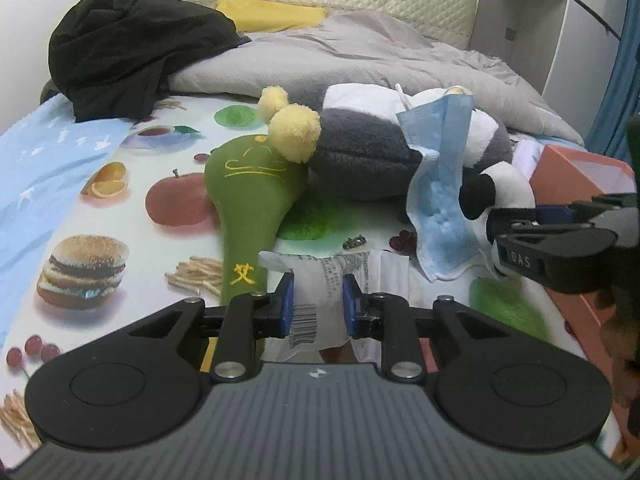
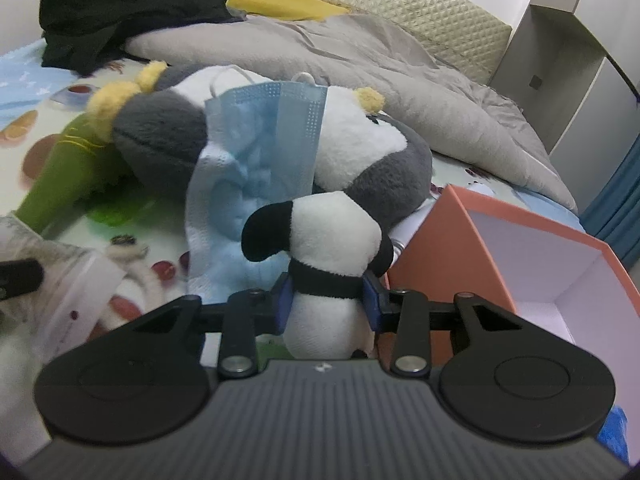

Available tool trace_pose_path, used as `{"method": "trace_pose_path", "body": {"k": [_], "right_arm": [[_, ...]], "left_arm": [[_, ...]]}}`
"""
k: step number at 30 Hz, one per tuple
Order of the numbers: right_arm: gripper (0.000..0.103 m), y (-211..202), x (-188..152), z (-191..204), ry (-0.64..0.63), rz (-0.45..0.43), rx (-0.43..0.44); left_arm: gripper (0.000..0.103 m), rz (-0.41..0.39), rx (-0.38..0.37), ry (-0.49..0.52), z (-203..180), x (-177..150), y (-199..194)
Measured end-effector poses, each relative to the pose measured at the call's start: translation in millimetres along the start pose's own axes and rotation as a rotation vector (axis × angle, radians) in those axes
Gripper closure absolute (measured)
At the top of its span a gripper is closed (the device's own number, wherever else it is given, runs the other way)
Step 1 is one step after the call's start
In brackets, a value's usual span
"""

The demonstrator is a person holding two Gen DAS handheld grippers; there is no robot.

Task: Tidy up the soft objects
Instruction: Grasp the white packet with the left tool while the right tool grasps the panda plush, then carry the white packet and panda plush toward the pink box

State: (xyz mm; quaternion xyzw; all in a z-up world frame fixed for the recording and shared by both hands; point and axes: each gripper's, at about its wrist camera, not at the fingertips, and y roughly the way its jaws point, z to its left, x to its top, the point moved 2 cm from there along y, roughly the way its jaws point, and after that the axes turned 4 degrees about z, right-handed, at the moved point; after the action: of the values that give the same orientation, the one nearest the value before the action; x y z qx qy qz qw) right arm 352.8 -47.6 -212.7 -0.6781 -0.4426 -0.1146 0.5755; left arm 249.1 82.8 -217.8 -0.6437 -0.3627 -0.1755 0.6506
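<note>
On the bed (image 1: 100, 208): one small panda plush (image 2: 336, 240), one grey-and-white plush (image 1: 360, 160), one green mallet toy (image 1: 248, 200), one blue face mask (image 1: 440, 184), one white packet (image 1: 320, 292), one orange box (image 2: 460, 248). Left claw (image 1: 319, 304), narrowly parted, pinches the packet; right claw (image 2: 330, 300) grips the panda just beside the box.

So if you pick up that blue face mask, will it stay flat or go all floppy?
Probably floppy: the blue face mask already droops crumpled against the grey plush toy. It looks thin, so likely very light. An ear loop might snag on the toy when lifted.
</note>
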Motion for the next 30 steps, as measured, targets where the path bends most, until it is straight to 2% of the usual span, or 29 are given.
{"method": "trace_pose_path", "body": {"k": [13, 19, 22, 30], "right_arm": [[0.063, -64.8, -41.0, -13.9, 0.113, 0.03, 0.108], [0.063, -82.7, -56.3, -18.8, 0.163, 0.058, 0.178], [0.063, -89.1, -59.9, -23.7, 0.209, 0.08, 0.24], [0.063, -124.4, -69.1, -26.9, 0.204, 0.069, 0.26]], "left_arm": [[0.075, 0.014, -0.05, -0.012, -11.5, -24.8, -35.6], [0.075, 0.016, -0.063, -0.054, -11.0, -28.4, -56.2], [0.075, 0.018, -0.063, -0.078, -12.1, -31.3, -67.9], [0.075, 0.023, -0.065, -0.099, -18.5, -33.7, -97.6]]}}
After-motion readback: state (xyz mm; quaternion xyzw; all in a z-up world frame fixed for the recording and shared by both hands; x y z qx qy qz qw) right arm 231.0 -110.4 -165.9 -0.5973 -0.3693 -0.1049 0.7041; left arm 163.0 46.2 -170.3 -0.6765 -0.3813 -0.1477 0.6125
